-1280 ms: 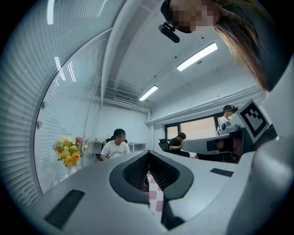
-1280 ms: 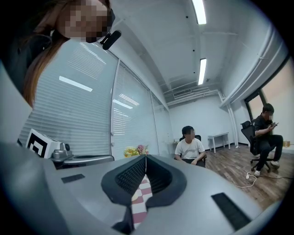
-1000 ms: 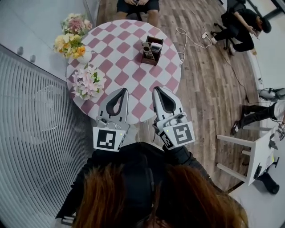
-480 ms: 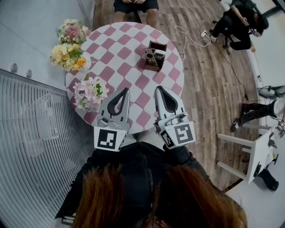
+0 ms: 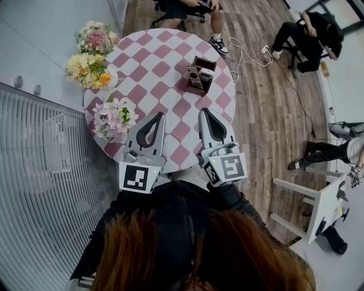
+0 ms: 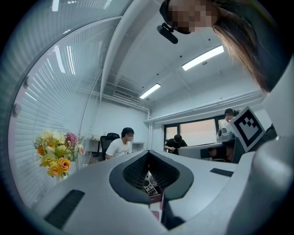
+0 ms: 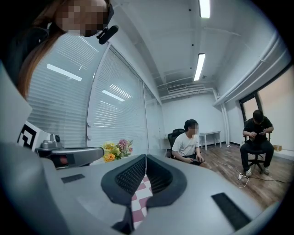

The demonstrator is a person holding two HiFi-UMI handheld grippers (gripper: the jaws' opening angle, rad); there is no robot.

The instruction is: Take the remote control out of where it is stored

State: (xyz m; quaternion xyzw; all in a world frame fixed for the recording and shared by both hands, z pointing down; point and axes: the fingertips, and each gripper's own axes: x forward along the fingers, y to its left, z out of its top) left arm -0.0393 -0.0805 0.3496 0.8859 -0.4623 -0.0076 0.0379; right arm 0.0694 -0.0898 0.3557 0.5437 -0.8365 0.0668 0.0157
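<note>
A brown holder (image 5: 207, 62) stands upright on the far right part of the round pink-and-white checked table (image 5: 162, 68). In it stand a grey remote control (image 5: 193, 76) and a lighter one (image 5: 205, 73). My left gripper (image 5: 158, 115) and right gripper (image 5: 203, 111) hover side by side over the table's near edge, both shut and empty, well short of the holder. In the left gripper view the shut left gripper (image 6: 148, 153) frames the remote control (image 6: 149, 186) and holder in its loop. The right gripper (image 7: 146, 157) is shut too, with only the checked table (image 7: 140, 202) behind it.
A pink bouquet (image 5: 115, 117) sits on the table just left of the left gripper. A yellow-orange bouquet (image 5: 86, 65) and another pink one (image 5: 96, 37) stand at the far left. A person (image 5: 196, 7) sits beyond the table, another (image 5: 310, 34) at right. A cable (image 5: 245, 50) lies on the floor.
The head view has shifted slightly, so the table and holder sit a little lower and more to the right. Both grippers stay shut in about the same place. The seated person beyond the table moved right.
</note>
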